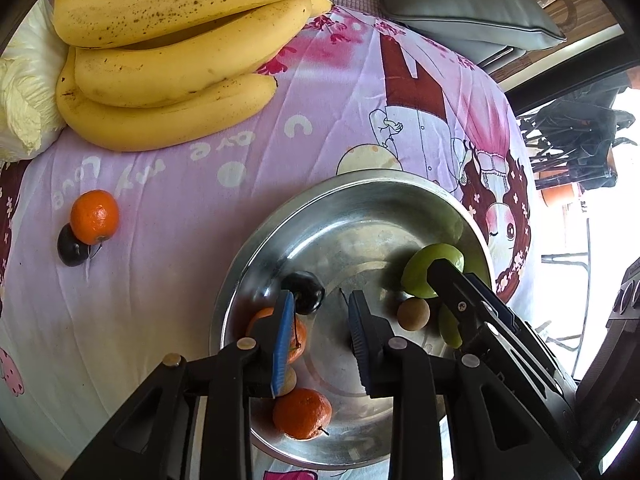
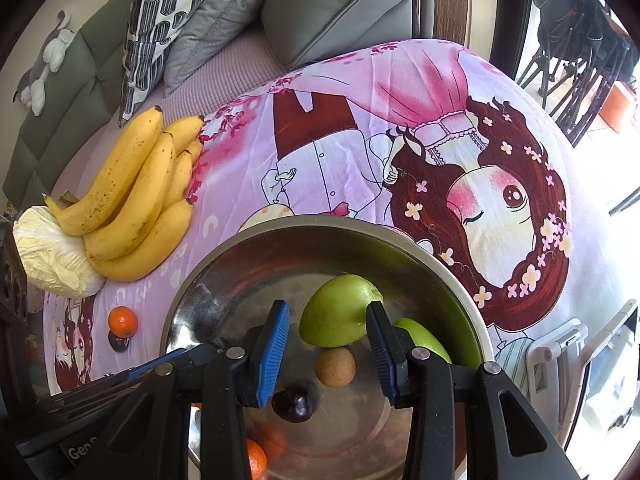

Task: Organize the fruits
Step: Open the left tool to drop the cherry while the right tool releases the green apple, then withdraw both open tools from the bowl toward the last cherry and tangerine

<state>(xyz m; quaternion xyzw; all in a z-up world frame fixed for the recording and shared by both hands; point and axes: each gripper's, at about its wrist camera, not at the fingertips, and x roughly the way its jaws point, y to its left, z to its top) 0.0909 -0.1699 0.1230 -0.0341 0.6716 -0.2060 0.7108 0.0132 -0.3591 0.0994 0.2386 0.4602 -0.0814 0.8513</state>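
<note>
A steel bowl (image 1: 256, 256) (image 2: 224, 264) sits on the pink cartoon cloth. In it lie a green fruit (image 1: 420, 272) (image 2: 336, 312), a second green fruit (image 2: 424, 340), a small brown fruit (image 1: 413, 313) (image 2: 335, 367), a dark cherry (image 1: 308, 292) (image 2: 293, 403) and two oranges (image 1: 302, 414) (image 1: 298, 336). My left gripper (image 1: 320, 308) hangs open and empty over the bowl. My right gripper (image 2: 330, 316) is open over the bowl, its jaws on either side of the green fruit; it also shows in the left wrist view (image 1: 448, 280). An orange (image 1: 95, 216) (image 2: 123, 321) and a dark cherry (image 1: 72, 246) (image 2: 119, 344) lie on the cloth at left.
A bunch of bananas (image 1: 172, 64) (image 2: 136, 200) lies at the back left beside a pale cabbage (image 1: 24, 100) (image 2: 52, 256). Grey sofa cushions (image 2: 320, 4) stand behind the cloth. A white stand (image 2: 560, 352) is at right.
</note>
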